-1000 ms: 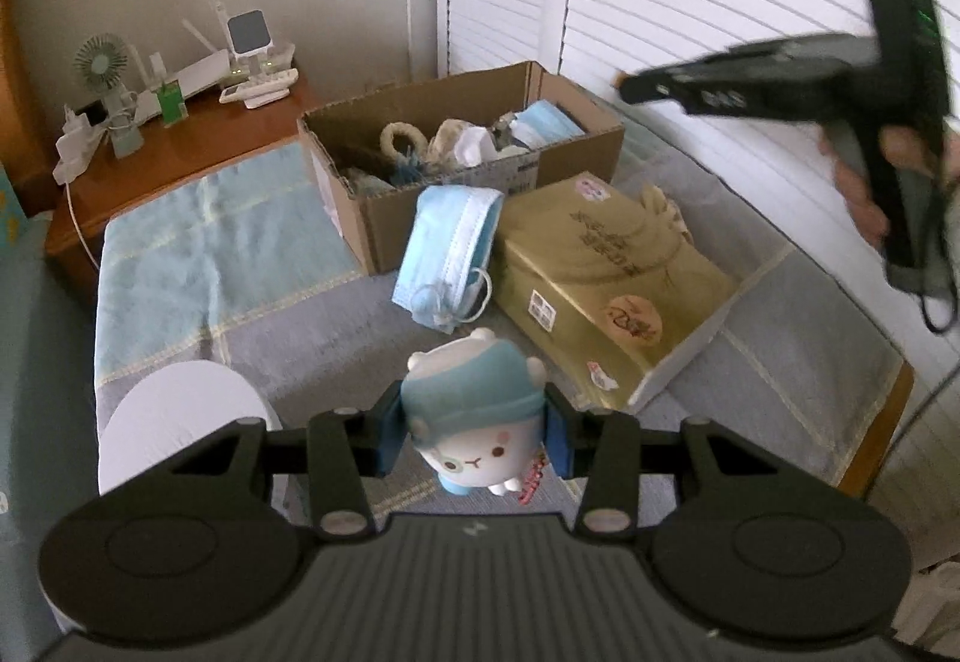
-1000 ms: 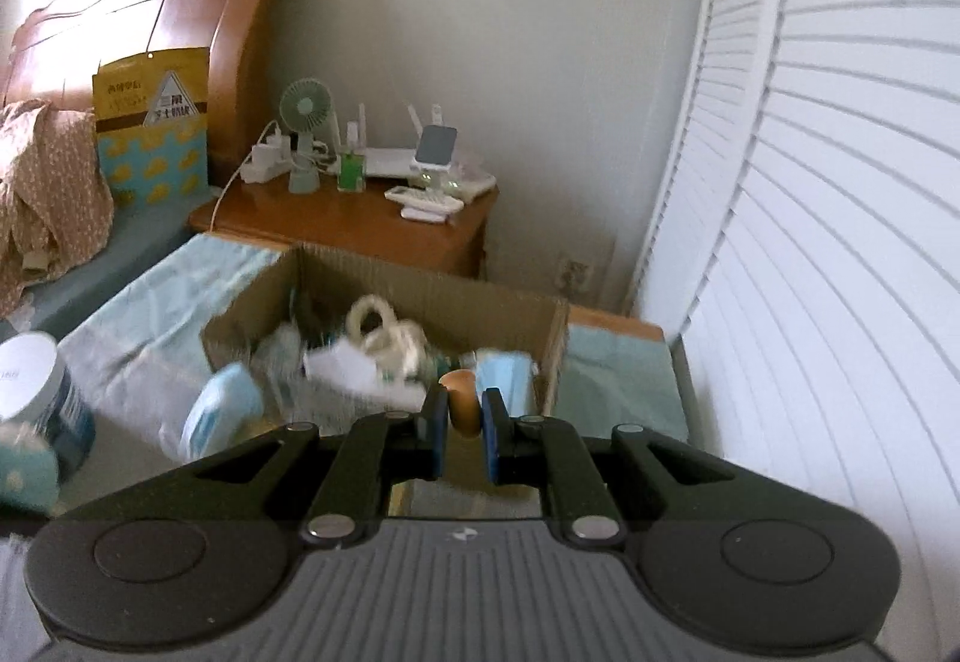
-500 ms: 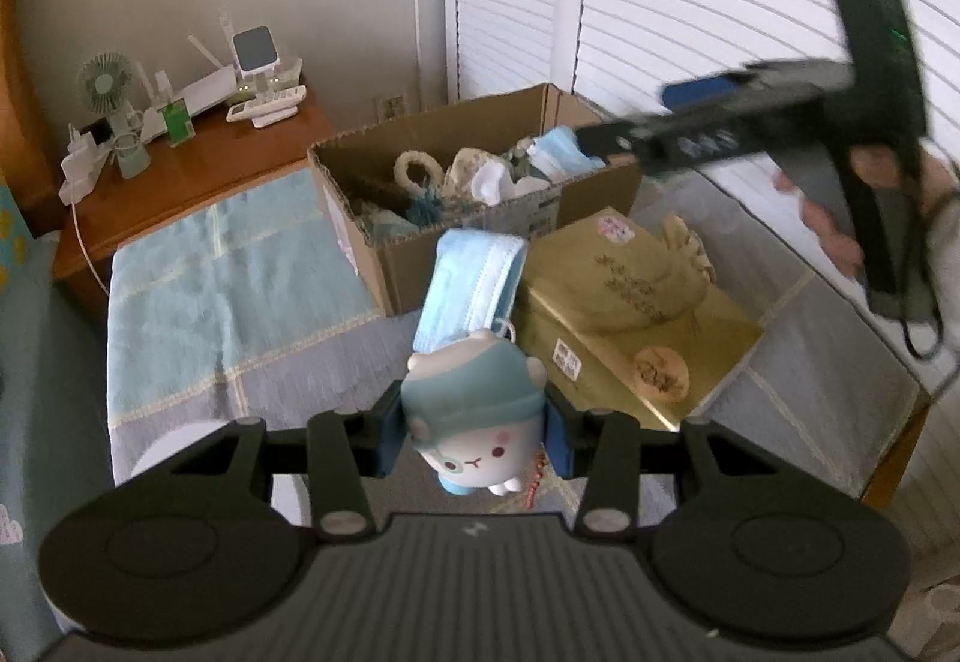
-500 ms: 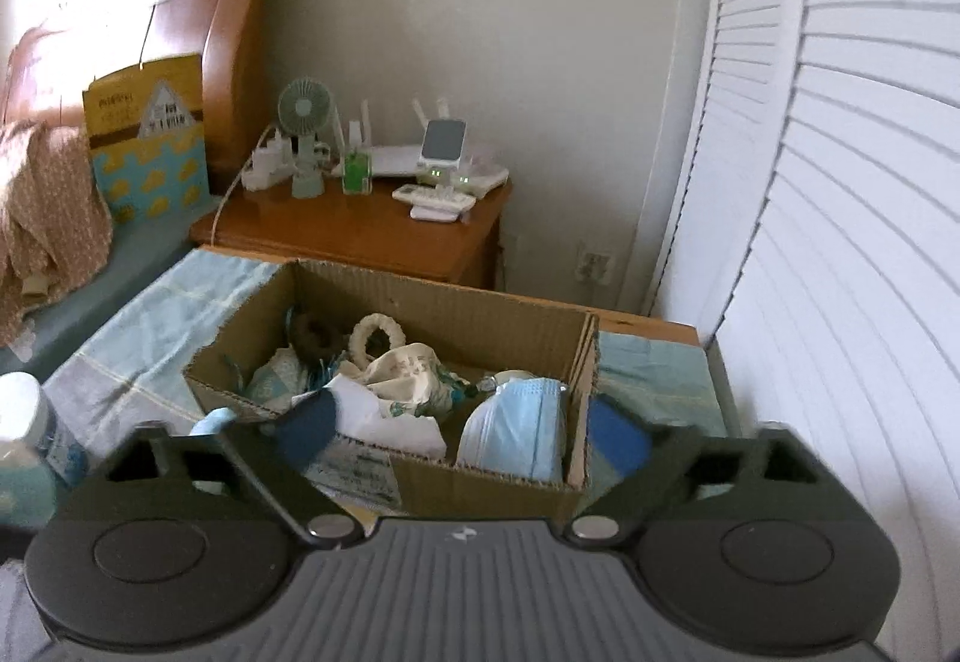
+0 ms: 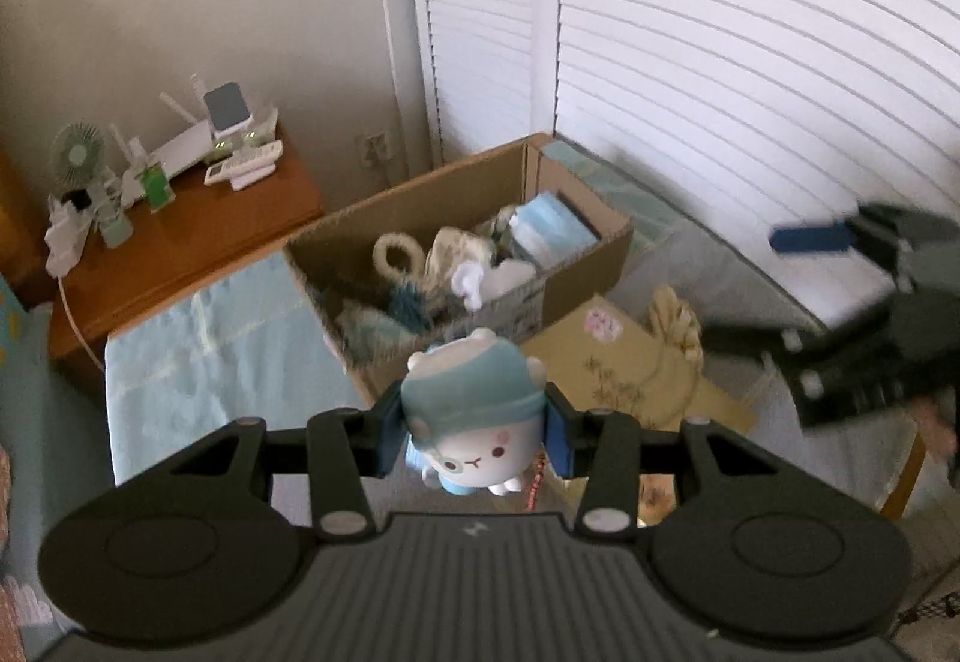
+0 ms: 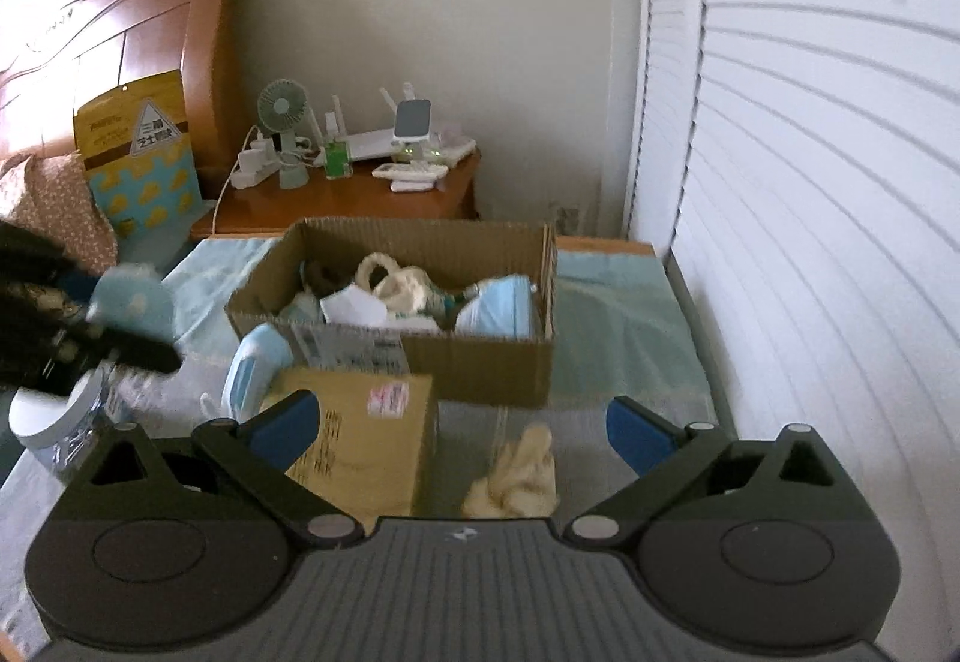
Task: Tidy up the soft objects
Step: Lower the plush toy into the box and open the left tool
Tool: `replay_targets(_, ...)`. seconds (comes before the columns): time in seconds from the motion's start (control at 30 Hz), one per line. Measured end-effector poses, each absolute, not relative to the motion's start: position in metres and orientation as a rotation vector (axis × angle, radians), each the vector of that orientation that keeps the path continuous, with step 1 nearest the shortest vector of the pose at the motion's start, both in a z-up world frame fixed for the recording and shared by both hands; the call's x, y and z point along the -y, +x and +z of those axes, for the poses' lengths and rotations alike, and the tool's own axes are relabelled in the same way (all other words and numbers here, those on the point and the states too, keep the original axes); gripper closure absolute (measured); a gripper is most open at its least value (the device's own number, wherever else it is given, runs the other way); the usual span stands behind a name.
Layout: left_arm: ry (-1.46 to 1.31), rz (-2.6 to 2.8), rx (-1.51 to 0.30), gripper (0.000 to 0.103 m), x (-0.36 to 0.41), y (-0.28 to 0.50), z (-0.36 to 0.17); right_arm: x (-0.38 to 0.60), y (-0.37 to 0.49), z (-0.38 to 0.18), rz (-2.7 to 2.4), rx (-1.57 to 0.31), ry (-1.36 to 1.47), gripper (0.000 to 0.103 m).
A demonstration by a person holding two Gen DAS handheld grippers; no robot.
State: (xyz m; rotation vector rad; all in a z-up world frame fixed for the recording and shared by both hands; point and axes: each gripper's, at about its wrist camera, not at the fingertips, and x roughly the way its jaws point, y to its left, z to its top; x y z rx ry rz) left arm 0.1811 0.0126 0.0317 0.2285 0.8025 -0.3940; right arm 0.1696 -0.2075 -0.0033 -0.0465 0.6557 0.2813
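Observation:
My left gripper [image 5: 473,431] is shut on a small plush toy [image 5: 474,419], white with a blue cap, held in the air in front of the cardboard box [image 5: 576,275]. The box holds several soft items: blue masks [image 5: 549,236], a cream ring [image 5: 393,254], white cloth. My right gripper [image 6: 459,425] is open and empty, low over a cream soft toy [image 6: 519,473] that lies beside the yellow tissue pack [image 6: 360,440]. The box [image 6: 480,362] stands behind them. A blue mask pack [image 6: 255,374] leans left of the tissue pack.
A wooden nightstand [image 6: 360,194] with a fan, router and remotes stands behind the box. White louvred doors [image 6: 810,182] run along the right. A white tub [image 6: 54,422] stands at the left. The headboard [image 6: 120,56] is at the far left.
My right gripper has opened, let go of what it held over the box and drawn back and down. My left gripper has carried the plush toy closer to the box.

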Motion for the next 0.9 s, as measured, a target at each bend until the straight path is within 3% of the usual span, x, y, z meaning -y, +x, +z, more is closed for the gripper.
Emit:
replay_targets(0.3,0.253,-0.409,-0.77,0.058,0.02,0.244,0.055,0.216,0.151,-0.008,0.245,-0.662,-0.065,0.0)
replay_targets(0.63,0.221,-0.415,-0.822,0.057,0.061,0.326,0.033,0.229,0.15,-0.004,0.211,-0.648,-0.051,0.0)
replay_targets(0.7,0.185,-0.421,-0.832,0.042,0.064,0.337,0.028,0.232,0.15,-0.004,0.21,-0.648,-0.045,0.0)
replay_targets(0.73,0.171,-0.417,-0.831,0.026,0.066,0.342,0.024,0.233,0.149,-0.004,0.209,-0.648,-0.043,0.0)
replay_targets(0.77,0.168,-0.403,-0.821,0.019,0.066,0.343,0.022,0.234,0.149,-0.004,0.208,-0.649,-0.039,0.0)
replay_targets(0.9,0.176,-0.38,-0.816,0.015,0.067,0.344,0.019,0.235,0.148,-0.005,0.207,-0.649,-0.041,0.0)
